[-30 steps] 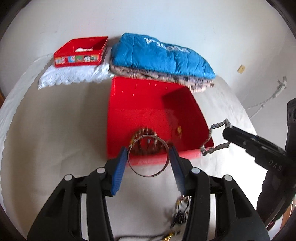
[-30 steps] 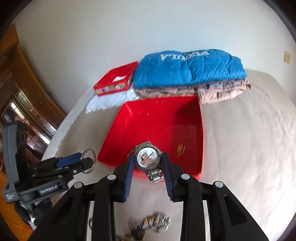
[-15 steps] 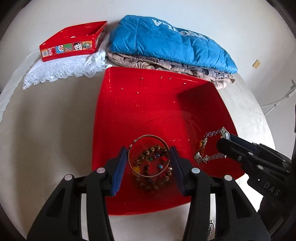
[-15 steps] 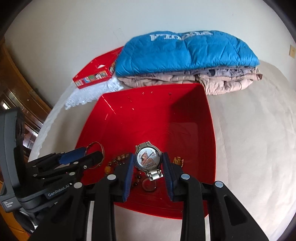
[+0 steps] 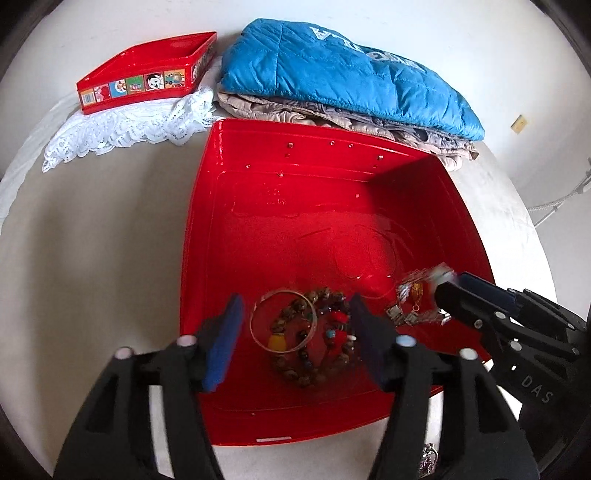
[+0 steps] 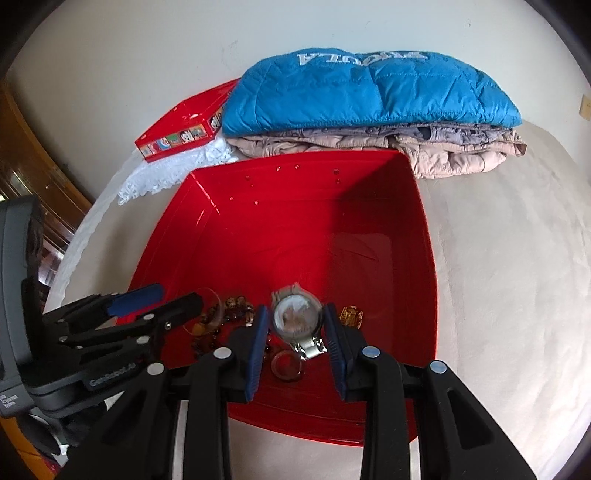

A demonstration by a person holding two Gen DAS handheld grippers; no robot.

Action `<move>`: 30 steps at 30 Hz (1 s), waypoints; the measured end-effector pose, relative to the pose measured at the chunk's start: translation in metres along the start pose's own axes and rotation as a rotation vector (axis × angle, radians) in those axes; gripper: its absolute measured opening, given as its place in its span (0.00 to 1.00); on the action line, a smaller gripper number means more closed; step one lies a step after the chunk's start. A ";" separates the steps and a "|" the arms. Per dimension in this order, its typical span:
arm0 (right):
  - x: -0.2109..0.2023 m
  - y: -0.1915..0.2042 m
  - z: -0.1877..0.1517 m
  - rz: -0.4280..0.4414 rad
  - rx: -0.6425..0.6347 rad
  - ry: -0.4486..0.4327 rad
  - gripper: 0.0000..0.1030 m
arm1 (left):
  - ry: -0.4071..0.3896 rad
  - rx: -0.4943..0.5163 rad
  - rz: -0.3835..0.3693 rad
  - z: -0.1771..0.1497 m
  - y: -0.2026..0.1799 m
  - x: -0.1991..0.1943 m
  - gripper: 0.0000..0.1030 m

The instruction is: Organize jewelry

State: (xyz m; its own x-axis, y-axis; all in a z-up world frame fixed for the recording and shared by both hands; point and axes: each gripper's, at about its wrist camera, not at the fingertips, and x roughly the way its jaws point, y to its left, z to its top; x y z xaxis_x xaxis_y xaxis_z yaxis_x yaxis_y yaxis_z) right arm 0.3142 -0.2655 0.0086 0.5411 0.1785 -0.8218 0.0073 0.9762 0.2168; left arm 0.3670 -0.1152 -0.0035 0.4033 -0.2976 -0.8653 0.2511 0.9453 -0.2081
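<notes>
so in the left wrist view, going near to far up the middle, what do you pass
left gripper → bangle lying on the bead bracelets → bare floor of the red bin → bin's far wall → beige folded bedding → blue quilt → white wall

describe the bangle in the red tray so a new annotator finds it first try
Start at the big red tray in front of the folded blue jacket. On its floor near the front wall, between the opening left gripper jaws, lies the bangle, overlapping a beaded bracelet. It is a thin plain metal hoop, unlike the beads or the watch to its right.
</notes>
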 end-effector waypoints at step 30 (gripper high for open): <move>-0.063 -0.010 -0.072 -0.028 0.042 0.003 0.37 | 0.002 0.071 0.029 -0.084 -0.020 -0.092 0.64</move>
State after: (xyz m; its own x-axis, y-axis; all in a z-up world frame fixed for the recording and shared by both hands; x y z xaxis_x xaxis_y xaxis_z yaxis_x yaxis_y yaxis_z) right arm 0.2193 -0.2778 0.0203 0.5375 0.1520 -0.8295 0.0574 0.9747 0.2158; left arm 0.2510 -0.0957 0.0426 0.4098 -0.2694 -0.8715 0.3006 0.9419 -0.1499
